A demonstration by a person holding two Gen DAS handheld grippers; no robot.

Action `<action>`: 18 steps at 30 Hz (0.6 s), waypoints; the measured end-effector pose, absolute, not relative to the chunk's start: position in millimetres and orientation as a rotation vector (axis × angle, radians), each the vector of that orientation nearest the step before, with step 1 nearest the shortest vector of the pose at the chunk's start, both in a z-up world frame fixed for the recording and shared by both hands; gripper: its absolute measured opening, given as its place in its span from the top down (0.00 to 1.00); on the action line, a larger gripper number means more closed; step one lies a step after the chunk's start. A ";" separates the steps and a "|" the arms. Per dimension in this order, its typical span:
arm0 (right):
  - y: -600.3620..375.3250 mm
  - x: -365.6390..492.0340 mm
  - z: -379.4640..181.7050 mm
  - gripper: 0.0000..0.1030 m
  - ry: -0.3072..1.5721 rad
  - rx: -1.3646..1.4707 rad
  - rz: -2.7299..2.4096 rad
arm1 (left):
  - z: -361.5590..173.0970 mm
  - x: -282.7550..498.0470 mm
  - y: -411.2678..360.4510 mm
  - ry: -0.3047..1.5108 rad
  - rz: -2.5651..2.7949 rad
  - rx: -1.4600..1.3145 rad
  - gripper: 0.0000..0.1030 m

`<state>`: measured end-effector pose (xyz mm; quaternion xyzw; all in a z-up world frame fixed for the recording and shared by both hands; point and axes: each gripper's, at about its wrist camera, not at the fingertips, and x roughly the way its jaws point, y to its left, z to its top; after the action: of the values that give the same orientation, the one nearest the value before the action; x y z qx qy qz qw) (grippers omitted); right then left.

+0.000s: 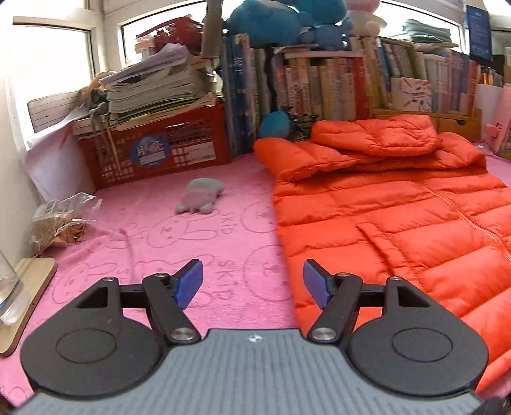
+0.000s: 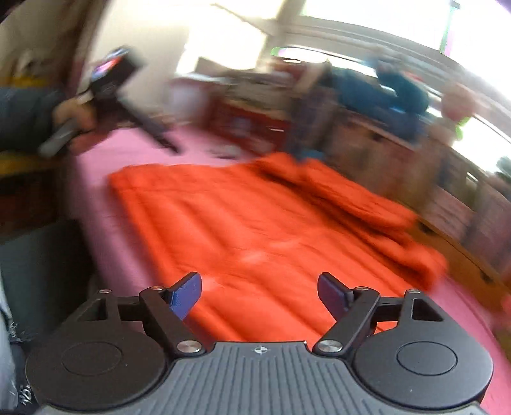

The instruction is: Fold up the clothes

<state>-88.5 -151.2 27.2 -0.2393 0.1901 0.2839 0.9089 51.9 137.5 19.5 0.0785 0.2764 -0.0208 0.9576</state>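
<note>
Lying flat on the pink rabbit-print blanket point(image 1: 198, 230), the orange puffer jacket point(image 1: 399, 217) stays ungripped; left tongs point(image 1: 253, 282) and right tongs point(image 2: 259, 295) both spread, empty.

A pink blanket point(image 1: 198, 223) printed with rabbits covers the surface. A small grey plush toy point(image 1: 199, 199) lies on it toward the far edge. At the far left corner stands a red crate point(image 1: 159, 150) with a stack of papers point(image 1: 153, 86) on top. A crumpled plastic bag point(image 1: 62, 218) sits by the left edge, near a wooden board point(image 1: 28, 287). Books point(image 1: 335, 83) line the back, blue plush toys point(image 1: 287, 22) above.
</note>
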 end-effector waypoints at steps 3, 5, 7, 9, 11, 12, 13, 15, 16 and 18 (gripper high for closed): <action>-121.2 -82.2 16.3 0.25 0.417 -0.531 0.638 | 21.7 43.5 135.4 0.552 -0.059 0.179 0.29; -113.1 -72.5 11.1 0.33 0.456 -0.493 0.653 | 23.4 34.1 135.6 0.541 -0.069 0.194 0.27; -114.4 -64.9 14.6 0.43 0.455 -0.461 0.636 | 23.2 25.0 137.2 0.538 -0.081 0.224 0.27; -115.7 -57.3 18.1 0.55 0.455 -0.429 0.619 | 21.4 16.1 138.9 0.540 -0.092 0.270 0.27; -117.0 -49.6 21.6 0.56 0.455 -0.397 0.602 | 18.9 7.1 140.5 0.545 -0.108 0.324 0.27; -117.6 -45.8 23.3 0.56 0.455 -0.381 0.593 | 17.8 2.8 140.7 0.547 -0.118 0.352 0.27; -118.3 -42.0 25.0 0.56 0.454 -0.365 0.584 | 16.5 -1.6 139.6 0.547 -0.133 0.385 0.27; -119.6 -34.4 28.5 0.56 0.454 -0.333 0.567 | 13.1 -11.2 136.0 0.542 -0.165 0.456 0.27; -120.2 -30.6 30.3 0.56 0.454 -0.317 0.558 | 11.2 -16.1 133.3 0.534 -0.183 0.494 0.27; -121.5 -22.9 33.7 0.56 0.453 -0.286 0.541 | 7.3 -25.9 125.4 0.505 -0.223 0.576 0.27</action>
<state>-22.9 -121.5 33.7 -0.1394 0.2211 0.2638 0.9285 -25.9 125.4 7.3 0.2805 0.2461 -0.1085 0.9214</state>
